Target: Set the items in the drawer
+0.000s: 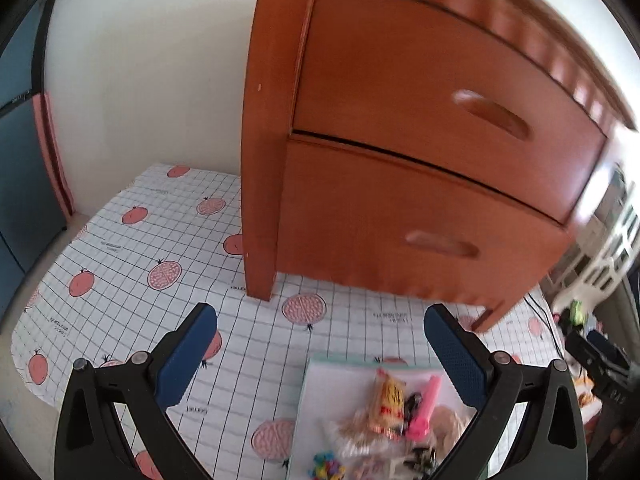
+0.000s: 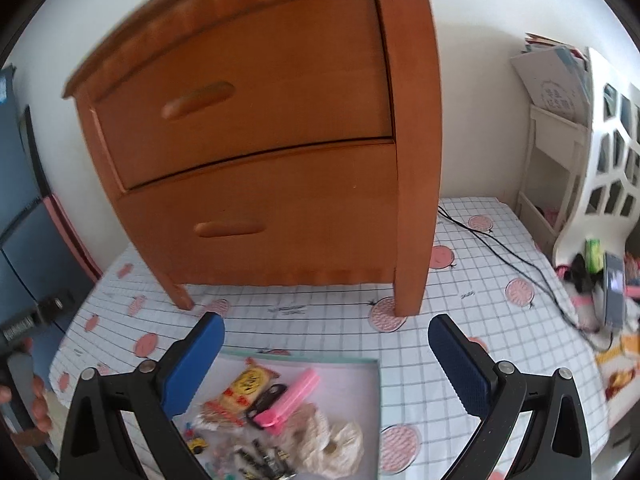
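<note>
Drawers come as two, one above the other in the glossy orange-brown wooden cabinet (image 2: 280,152): the upper drawer (image 2: 248,92) and lower drawer (image 2: 264,220) both sit shut, each with one recessed oval handle. Your cabinet stands on a white grid-patterned cloth (image 1: 140,240) printed with pink pomegranates. Just in front of it lies a shallow white tray (image 2: 360,384) with a pale green rim, its near edge cut off; inside you have a yellow snack packet (image 2: 248,386), a pink plastic clip (image 2: 290,402), a coil of pale twine (image 2: 332,444) and small blurred bits too hard to make out. Your left gripper (image 1: 320,356) and right gripper (image 2: 326,364) both hover over the tray, blue textured fingers (image 2: 460,364) spread wide, empty.
</note>
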`<state>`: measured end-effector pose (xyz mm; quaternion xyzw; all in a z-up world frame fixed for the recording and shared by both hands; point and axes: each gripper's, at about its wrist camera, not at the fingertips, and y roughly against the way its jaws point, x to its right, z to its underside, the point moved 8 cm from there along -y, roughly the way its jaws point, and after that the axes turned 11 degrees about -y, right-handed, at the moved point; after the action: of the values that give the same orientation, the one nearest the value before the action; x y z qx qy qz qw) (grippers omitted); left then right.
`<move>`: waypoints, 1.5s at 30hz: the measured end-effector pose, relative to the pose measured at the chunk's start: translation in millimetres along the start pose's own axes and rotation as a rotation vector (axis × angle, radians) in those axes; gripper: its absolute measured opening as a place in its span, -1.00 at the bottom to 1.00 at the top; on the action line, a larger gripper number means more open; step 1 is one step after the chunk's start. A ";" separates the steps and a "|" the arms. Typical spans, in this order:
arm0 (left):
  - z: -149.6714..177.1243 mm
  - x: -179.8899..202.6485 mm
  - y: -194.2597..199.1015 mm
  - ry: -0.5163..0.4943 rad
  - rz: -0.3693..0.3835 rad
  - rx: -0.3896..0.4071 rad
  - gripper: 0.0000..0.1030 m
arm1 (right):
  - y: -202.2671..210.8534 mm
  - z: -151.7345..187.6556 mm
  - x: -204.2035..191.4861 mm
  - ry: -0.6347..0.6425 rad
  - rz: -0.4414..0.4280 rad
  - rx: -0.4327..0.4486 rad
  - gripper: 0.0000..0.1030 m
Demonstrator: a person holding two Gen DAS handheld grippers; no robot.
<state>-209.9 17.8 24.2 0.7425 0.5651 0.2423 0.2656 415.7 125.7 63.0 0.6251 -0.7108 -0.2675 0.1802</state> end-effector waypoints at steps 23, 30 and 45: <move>-87.7 -16.3 -85.6 -0.080 0.171 0.062 1.00 | -79.9 -85.5 76.7 -0.232 0.406 0.051 1.00; -88.8 -7.7 -92.0 -0.114 0.204 0.053 1.00 | -88.5 -87.4 68.5 -0.207 0.392 0.047 1.00; -78.0 11.8 -86.2 -0.187 0.199 0.035 1.00 | -79.8 -77.0 64.8 -0.255 0.439 0.038 1.00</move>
<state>-319.8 57.5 25.1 0.8188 0.4654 0.1875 0.2789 514.4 44.0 70.6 0.4205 -0.8513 -0.2852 0.1312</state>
